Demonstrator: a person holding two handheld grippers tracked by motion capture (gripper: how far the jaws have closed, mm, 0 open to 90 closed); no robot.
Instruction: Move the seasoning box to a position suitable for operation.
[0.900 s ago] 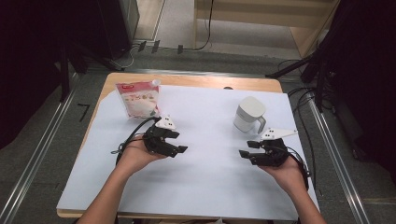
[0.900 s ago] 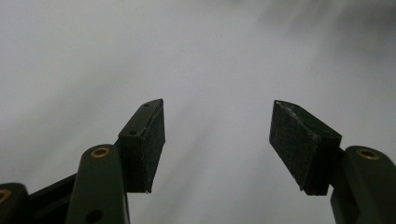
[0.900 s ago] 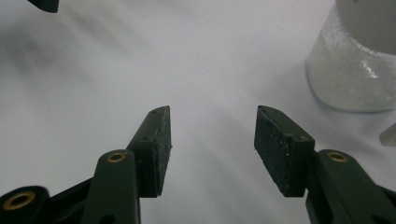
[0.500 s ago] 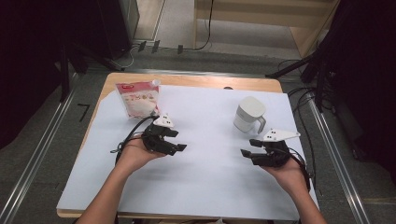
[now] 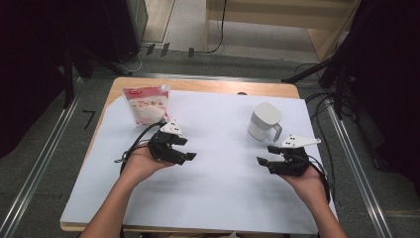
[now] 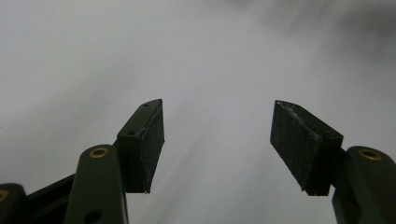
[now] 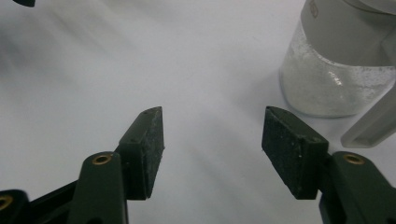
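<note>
My left gripper [image 5: 186,149] rests in a hand over the left part of the white sheet [image 5: 218,188], jaws open and pointing right with nothing between them. In the left gripper view the left gripper [image 6: 217,144] has just blurred white sheet ahead of it. My right gripper [image 5: 266,154] is held over the right part of the sheet, open and empty, pointing left. A white lidded jug [image 5: 264,121] with a handle stands just beyond it. In the right gripper view that frosted jug [image 7: 336,74] is to the right of the right gripper [image 7: 212,154], apart from it.
A white pouch with a red label [image 5: 147,104] lies at the sheet's far left, behind the left gripper. The wooden table edge [image 5: 208,85] borders the sheet at the back. Metal rails run along the floor on both sides.
</note>
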